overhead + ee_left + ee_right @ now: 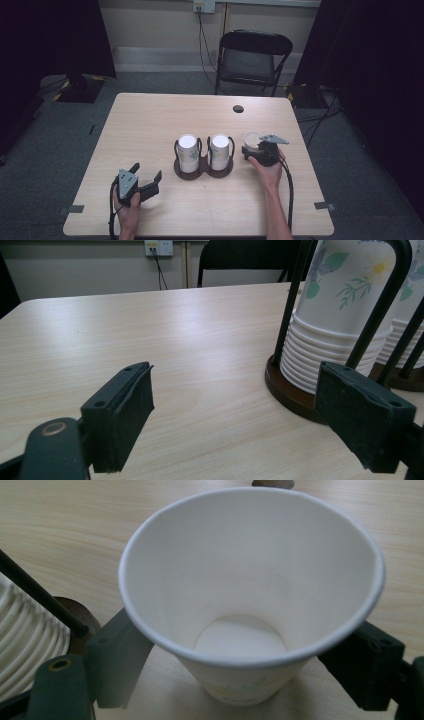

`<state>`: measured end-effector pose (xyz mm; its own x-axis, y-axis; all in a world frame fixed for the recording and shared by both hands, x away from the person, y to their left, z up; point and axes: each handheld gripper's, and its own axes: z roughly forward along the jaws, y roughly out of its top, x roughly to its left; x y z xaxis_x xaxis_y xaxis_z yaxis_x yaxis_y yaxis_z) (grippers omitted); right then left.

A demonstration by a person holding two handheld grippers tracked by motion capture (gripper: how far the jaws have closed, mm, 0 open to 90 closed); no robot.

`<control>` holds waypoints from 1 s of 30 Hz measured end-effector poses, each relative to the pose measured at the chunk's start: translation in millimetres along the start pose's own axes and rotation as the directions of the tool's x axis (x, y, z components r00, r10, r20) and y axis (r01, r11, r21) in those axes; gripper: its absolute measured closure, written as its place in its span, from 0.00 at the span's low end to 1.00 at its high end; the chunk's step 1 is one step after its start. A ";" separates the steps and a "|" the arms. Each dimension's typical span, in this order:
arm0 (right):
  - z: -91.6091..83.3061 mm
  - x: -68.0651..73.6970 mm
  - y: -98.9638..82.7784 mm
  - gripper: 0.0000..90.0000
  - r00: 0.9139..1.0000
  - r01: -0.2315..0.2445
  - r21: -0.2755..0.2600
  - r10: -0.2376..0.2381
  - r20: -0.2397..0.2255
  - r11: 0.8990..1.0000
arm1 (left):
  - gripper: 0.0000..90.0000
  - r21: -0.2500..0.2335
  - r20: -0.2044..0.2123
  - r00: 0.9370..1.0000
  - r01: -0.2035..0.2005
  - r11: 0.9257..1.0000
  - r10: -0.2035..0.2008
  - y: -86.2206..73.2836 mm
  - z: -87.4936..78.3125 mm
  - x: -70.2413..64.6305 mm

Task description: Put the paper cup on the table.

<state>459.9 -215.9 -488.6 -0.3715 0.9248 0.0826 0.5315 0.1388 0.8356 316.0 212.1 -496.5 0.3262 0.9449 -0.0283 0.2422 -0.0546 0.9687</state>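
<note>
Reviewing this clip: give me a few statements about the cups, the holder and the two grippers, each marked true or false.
1. A single paper cup stands upright and empty between the right gripper jaws. True.
2. The cup holder carries three stacks. False: two stacks of cups, mouths down.
3. The left gripper is shut on a cup. False: it is open, with bare table between its jaws.
4. A folding chair stands beyond the table. True.

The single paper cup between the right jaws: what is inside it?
Nothing: the paper cup stands upright on the table, and its white walls and round bottom are bare. The table under its base is covered.
</note>
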 end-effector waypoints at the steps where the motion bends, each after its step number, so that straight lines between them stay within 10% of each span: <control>1: -1.1 -0.3 0.0 0.19 1.000 0.001 0.006 -0.001 -0.002 1.000 | 0.18 0.000 0.000 1.000 0.000 1.000 0.000 0.0 0.0 0.0; 30: -68.6 8.0 -14.1 0.20 0.999 -0.049 -0.139 0.050 0.003 0.989 | 0.18 0.019 -0.028 1.000 -0.010 1.000 0.010 0.8 1.4 -1.5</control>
<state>397.2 -234.7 -462.5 -0.3423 0.9315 0.1232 0.4379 0.0422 0.8980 317.0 210.1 -496.1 0.3026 0.9531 -0.0112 0.2565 -0.0701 0.9640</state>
